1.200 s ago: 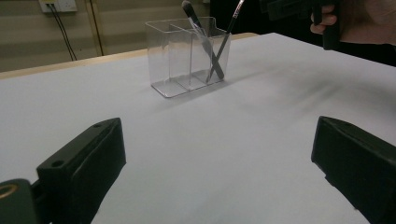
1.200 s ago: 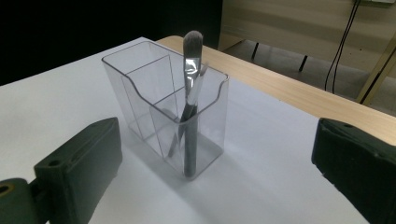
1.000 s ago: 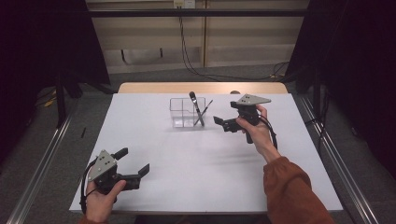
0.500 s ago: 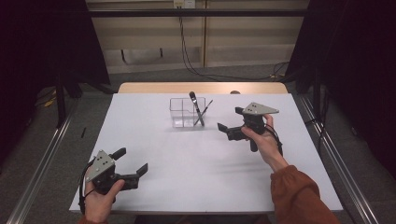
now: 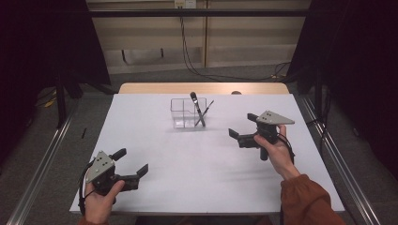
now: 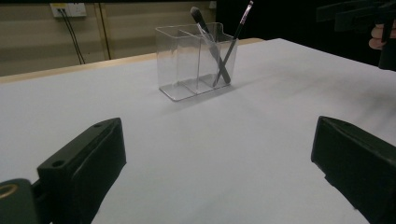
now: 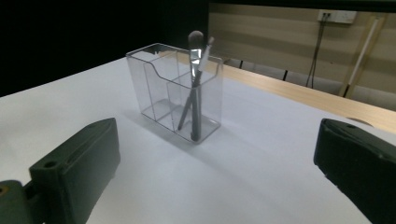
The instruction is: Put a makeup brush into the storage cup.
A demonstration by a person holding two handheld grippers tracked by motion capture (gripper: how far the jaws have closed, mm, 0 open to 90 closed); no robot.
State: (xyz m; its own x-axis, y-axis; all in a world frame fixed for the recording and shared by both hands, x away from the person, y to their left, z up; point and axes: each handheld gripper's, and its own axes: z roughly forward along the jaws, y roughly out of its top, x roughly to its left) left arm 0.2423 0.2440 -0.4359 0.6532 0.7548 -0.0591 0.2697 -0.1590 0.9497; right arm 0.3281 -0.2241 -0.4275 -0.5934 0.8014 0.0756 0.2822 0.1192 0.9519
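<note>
our left gripper (image 5: 130, 167) sat low at the near left corner of the white table (image 5: 141, 126), jaws spread wide with nothing between them, well apart from everything else. from the left gripper view, the bare tabletop ran clear up to the clear organiser (image 6: 196, 60).

further right, at the far middle of the table, that organiser (image 5: 187, 112) stood upright, with a thick-headed brush (image 5: 197, 107) and a thinner brush (image 5: 206, 111) leaning crossed in its right-hand compartment as seen from the high view; the other compartments looked empty. in the right gripper view the two handles (image 7: 194, 100) met near the floor of the one compartment, heads above the rim.

our right gripper (image 5: 240, 132) hovered just right of the organiser, near it but not touching, jaws released and empty, pointing toward the box.

we judged the brushes seated and the hand free of them. to do this well, we needed to keep those open jaws level and clear of the brush tips, since a knock on the leaning handles would likely tip the light box. nothing remained on the table to collect.
</note>
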